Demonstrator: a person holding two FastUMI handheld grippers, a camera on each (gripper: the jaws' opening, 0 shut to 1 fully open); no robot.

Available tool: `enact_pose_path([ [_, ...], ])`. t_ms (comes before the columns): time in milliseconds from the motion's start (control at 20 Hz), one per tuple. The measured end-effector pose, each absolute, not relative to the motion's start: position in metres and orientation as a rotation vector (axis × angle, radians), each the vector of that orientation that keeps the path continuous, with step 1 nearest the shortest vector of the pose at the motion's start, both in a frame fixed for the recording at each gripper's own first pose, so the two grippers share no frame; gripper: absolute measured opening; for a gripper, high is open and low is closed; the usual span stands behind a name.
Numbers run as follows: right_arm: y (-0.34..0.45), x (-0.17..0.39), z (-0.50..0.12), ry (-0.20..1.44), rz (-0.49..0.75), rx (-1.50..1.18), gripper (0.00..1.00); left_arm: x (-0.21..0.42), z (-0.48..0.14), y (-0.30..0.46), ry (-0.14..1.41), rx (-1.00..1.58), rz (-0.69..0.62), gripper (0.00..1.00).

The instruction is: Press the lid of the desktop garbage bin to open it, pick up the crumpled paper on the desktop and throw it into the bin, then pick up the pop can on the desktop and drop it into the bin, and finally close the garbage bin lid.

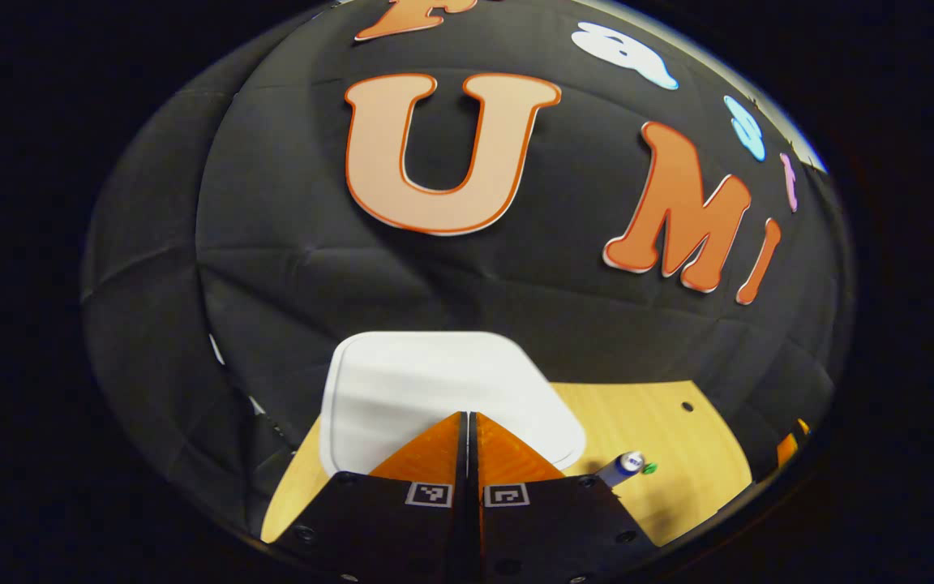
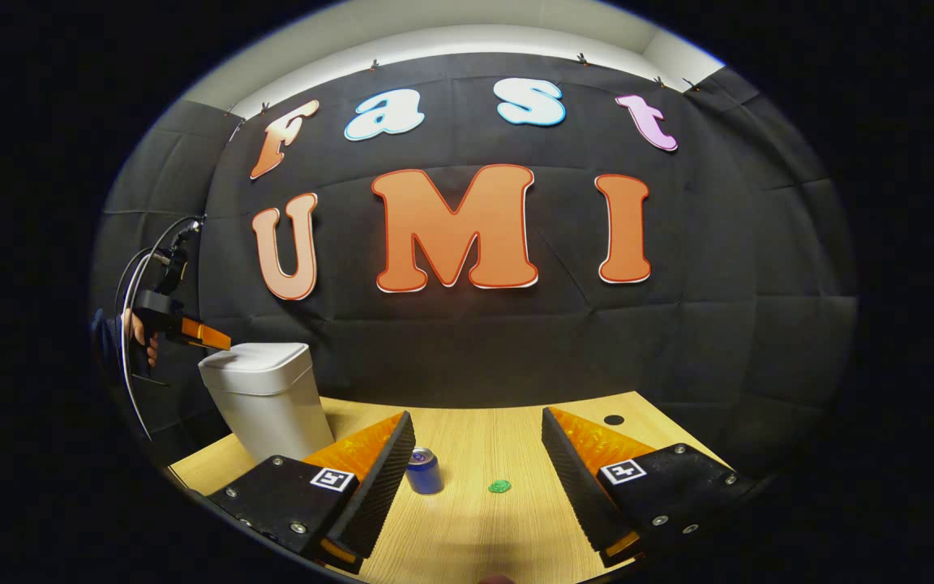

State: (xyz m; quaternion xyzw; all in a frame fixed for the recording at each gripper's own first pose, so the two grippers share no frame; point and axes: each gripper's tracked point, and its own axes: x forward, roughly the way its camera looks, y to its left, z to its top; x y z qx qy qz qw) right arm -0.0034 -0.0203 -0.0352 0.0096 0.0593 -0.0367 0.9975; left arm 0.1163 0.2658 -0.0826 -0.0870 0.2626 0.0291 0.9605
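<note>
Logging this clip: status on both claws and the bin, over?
Left claw shut, over the closed bin lid. Right claw open, empty, facing pop can and green crumpled paper on the desktop. Nothing in the way.

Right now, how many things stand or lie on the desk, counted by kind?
Garbage bin: 1
Pop can: 1
Small green crumpled piece: 1
Total: 3

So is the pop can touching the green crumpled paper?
Apart. The right gripper view shows a strip of bare table between the pop can and the crumpled paper.
</note>
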Motion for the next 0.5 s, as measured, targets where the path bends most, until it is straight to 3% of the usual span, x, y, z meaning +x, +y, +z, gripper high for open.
enact_pose_path([
  [500,-0.031,-0.001,-0.054,0.152,-0.098,0.034,0.94,0.113,-0.095,0.258,0.545,-0.217,0.109,0.0],
])
